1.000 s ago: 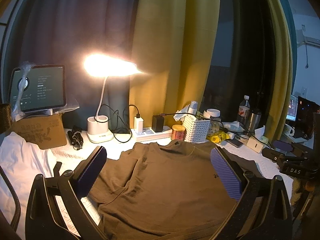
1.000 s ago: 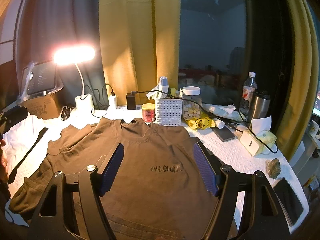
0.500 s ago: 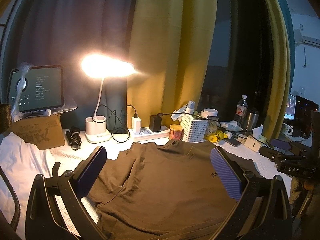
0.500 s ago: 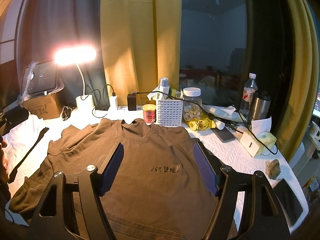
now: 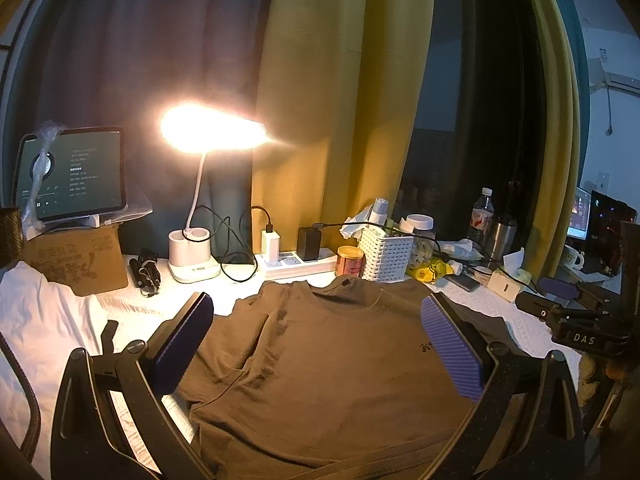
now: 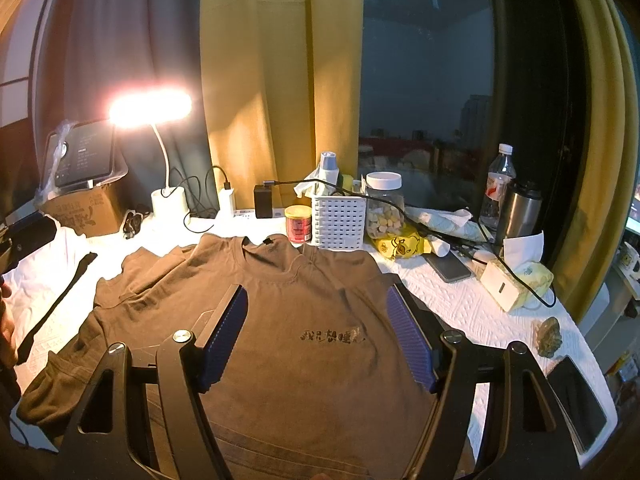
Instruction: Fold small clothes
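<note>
Right wrist: brown T-shirt (image 6: 304, 320) lies flat, unfolded.

Before us, a plain brown cotton T-shirt (image 6: 280, 320) with dark chest lettering (image 6: 331, 335), our ribbed purple finger pads (image 6: 408, 338), far mustard-yellow curtains (image 6: 280, 80).

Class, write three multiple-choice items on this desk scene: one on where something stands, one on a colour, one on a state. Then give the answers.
1. Where is the white basket?
A. behind the shirt's collar
B. on the cardboard box
C. under the lamp

2. What colour is the shirt?
A. white
B. brown
C. blue

3. How is the right gripper?
A. shut on the shirt
B. open above the shirt
C. out of view

Answers: 1 A, the basket stands just past the collar. 2 B, the fabric is brown. 3 B, its fingers stand wide apart and hold nothing.
</note>
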A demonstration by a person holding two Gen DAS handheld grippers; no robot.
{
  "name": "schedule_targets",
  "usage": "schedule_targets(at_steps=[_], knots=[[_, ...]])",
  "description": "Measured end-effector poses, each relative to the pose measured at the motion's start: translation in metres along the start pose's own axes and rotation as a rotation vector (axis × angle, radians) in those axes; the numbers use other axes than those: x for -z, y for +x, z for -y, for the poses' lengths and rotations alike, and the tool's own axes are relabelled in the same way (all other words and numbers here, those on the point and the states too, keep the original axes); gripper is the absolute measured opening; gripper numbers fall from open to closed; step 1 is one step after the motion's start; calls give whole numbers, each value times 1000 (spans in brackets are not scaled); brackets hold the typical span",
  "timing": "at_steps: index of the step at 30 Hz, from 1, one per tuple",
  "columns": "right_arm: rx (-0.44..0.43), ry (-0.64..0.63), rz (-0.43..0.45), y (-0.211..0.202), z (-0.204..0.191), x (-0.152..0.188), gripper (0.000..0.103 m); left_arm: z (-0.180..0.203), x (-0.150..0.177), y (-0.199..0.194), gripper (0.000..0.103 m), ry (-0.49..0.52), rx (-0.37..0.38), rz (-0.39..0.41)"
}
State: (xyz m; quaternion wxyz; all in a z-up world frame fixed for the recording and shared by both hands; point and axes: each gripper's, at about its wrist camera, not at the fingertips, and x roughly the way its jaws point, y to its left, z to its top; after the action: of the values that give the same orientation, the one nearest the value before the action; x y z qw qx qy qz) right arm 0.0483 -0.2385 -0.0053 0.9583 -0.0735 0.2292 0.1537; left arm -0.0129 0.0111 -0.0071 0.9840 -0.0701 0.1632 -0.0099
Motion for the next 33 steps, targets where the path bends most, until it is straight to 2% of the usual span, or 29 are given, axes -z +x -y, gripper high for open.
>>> schedule_targets(at_steps=[9, 15, 25, 29, 33], knots=[[-7, -9, -4, 0, -2, 2, 75, 3, -3, 3, 102, -7, 4, -4], [-7, -9, -5, 1, -1, 1, 75, 3, -4, 0, 102, -23, 34, 15], [-8, -3, -5, 1, 1, 0, 75, 3, -3, 5, 102, -39, 1, 9], [-6, -1, -11, 6, 5, 0, 75, 5, -1, 15, 102, -47, -22, -21], [-7, 3, -24, 21, 24, -1, 75, 14, 2, 28, 102, -18, -43, -70]])
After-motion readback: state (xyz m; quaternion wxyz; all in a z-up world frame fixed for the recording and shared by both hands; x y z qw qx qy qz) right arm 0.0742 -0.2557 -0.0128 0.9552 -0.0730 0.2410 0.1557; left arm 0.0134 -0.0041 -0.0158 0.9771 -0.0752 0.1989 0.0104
